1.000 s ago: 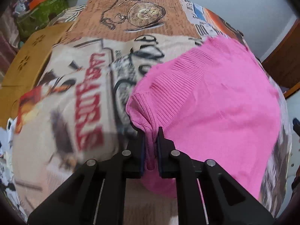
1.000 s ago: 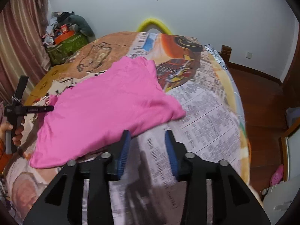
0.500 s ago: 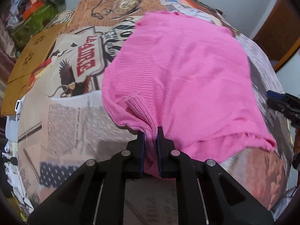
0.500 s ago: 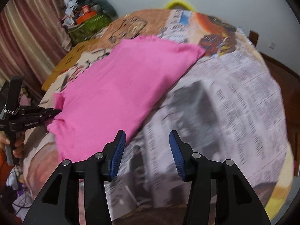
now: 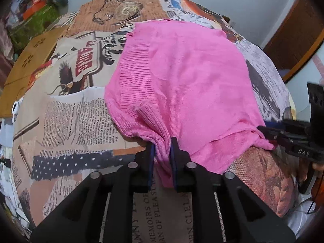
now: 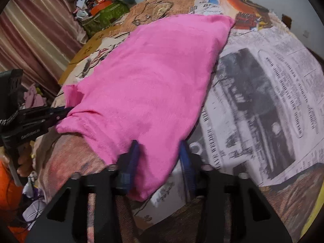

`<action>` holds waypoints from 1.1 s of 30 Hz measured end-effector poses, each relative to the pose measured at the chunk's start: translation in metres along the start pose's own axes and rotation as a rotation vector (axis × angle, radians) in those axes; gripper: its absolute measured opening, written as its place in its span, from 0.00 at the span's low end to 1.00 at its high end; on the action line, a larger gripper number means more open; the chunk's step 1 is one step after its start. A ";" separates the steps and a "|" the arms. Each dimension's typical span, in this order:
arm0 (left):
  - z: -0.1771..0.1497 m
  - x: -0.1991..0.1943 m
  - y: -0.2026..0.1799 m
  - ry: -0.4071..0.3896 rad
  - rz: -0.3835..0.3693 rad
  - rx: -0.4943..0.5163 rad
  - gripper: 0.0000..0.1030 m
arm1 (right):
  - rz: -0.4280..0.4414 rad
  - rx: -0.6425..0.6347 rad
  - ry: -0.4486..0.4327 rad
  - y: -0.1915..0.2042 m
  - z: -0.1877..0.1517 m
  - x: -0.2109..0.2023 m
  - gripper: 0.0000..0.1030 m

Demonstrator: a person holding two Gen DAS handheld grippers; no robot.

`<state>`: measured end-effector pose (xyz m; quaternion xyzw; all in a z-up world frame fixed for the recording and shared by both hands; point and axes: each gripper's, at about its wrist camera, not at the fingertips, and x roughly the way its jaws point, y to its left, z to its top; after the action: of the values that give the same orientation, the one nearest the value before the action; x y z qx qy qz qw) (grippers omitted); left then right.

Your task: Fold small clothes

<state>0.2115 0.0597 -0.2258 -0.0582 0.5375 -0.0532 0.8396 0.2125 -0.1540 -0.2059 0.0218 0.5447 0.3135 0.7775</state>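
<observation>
A bed covered with a newspaper-print bedspread fills the left wrist view, with a pale wall behind and a wooden door frame at the far right. A pink knitted garment is spread over the middle of the bedspread, its ribbed part lying to the left. The left gripper is seen clamped on a bunched ribbed corner at the near edge, the fingers close together with cloth pinched between them. At the right edge the other tool is seen at the garment's near right corner.

In the right wrist view, striped curtains and a cluttered heap stand far left. The right gripper is seen with its jaws wide apart, the garment's near corner lying between the blue pads; it has not been gripped. The left tool is seen at the left, holding the other near corner.

The step in hand is judged to be the taking of the second corner. It would best be closed on with the cloth seated deep between the pads, both layers being caught, so that the edge can be lifted evenly and carried over without sagging or dragging on the bedspread.
</observation>
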 end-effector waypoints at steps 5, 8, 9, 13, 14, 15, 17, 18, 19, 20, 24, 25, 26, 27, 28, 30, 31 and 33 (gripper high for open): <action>0.002 -0.010 0.015 -0.020 0.016 -0.044 0.29 | -0.031 -0.059 -0.009 0.012 -0.004 0.000 0.07; 0.003 -0.018 0.025 -0.042 0.025 -0.069 0.35 | -0.059 -0.081 -0.009 0.011 -0.003 -0.001 0.05; 0.003 -0.021 0.028 -0.048 0.028 -0.075 0.35 | -0.067 -0.086 -0.008 0.009 -0.004 -0.001 0.05; 0.003 -0.027 0.039 -0.057 0.037 -0.095 0.36 | -0.112 -0.091 -0.011 -0.003 -0.009 -0.008 0.05; 0.003 -0.027 0.040 -0.058 0.039 -0.097 0.36 | -0.120 -0.085 -0.011 -0.006 -0.010 -0.009 0.05; 0.004 -0.028 0.041 -0.058 0.041 -0.098 0.36 | -0.130 -0.080 -0.013 -0.009 -0.012 -0.010 0.05; 0.005 -0.028 0.042 -0.059 0.047 -0.096 0.36 | -0.153 -0.074 -0.014 -0.014 -0.014 -0.014 0.05; 0.006 -0.027 0.042 -0.059 0.047 -0.094 0.36 | -0.168 -0.071 -0.014 -0.017 -0.015 -0.016 0.05; 0.008 -0.027 0.041 -0.060 0.047 -0.090 0.37 | -0.171 -0.069 -0.009 -0.018 -0.013 -0.016 0.06; 0.010 -0.027 0.039 -0.062 0.048 -0.084 0.39 | -0.170 -0.064 -0.002 -0.019 -0.012 -0.018 0.06; 0.022 -0.027 0.031 -0.079 0.049 -0.052 0.48 | -0.176 -0.044 -0.025 -0.024 -0.005 -0.036 0.07; 0.025 -0.027 0.029 -0.084 0.047 -0.045 0.49 | -0.189 -0.055 -0.041 -0.021 -0.001 -0.039 0.07; 0.030 -0.026 0.026 -0.089 0.045 -0.035 0.50 | -0.196 -0.066 -0.062 -0.019 0.003 -0.044 0.08; 0.036 -0.026 0.022 -0.093 0.043 -0.025 0.51 | -0.194 -0.071 -0.077 -0.018 0.007 -0.048 0.13; 0.042 -0.024 0.018 -0.098 0.041 -0.015 0.52 | -0.189 -0.077 -0.096 -0.017 0.013 -0.051 0.21; 0.051 -0.021 0.011 -0.104 0.035 -0.001 0.54 | -0.182 -0.093 -0.140 -0.012 0.023 -0.056 0.32; 0.057 -0.018 0.006 -0.105 0.031 0.008 0.55 | -0.179 -0.101 -0.153 -0.010 0.027 -0.056 0.37; 0.064 -0.011 -0.002 -0.102 0.021 0.025 0.56 | -0.161 -0.108 -0.168 -0.006 0.035 -0.052 0.40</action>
<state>0.2655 0.0615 -0.1891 -0.0449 0.4939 -0.0481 0.8670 0.2348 -0.1740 -0.1504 -0.0380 0.4599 0.2761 0.8431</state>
